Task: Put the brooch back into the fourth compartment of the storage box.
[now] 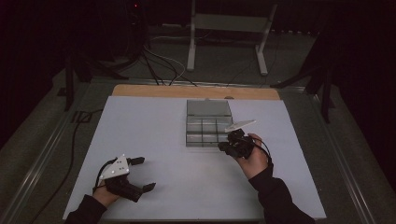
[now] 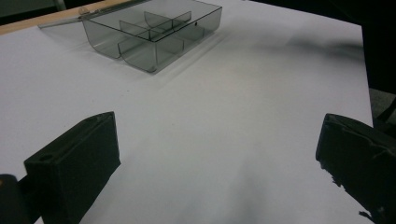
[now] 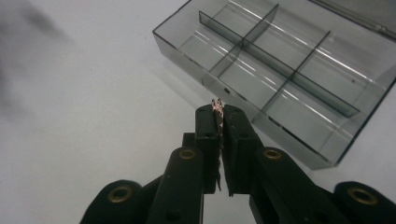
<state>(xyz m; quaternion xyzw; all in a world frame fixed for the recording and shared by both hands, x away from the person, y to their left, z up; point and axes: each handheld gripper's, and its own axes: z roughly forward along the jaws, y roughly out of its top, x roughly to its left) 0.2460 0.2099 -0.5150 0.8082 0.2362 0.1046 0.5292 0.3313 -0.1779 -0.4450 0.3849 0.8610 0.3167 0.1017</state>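
Room's dark around me. Grey floor (image 1: 224,60) w/ black cables (image 1: 154,63) far left, white frame legs (image 1: 262,46) far centre, black stands (image 1: 327,88) right & left.

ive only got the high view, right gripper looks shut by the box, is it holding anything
observer: yes, in the right gripper view the right gripper is shut on a thin pinkish piece that pokes out past the jaw tips; too small to identify.
operator: anything in the box already
observer: no, the compartments of the clear box that show there look empty.
operator: and the left one
observer: the left gripper is wide open over bare table.
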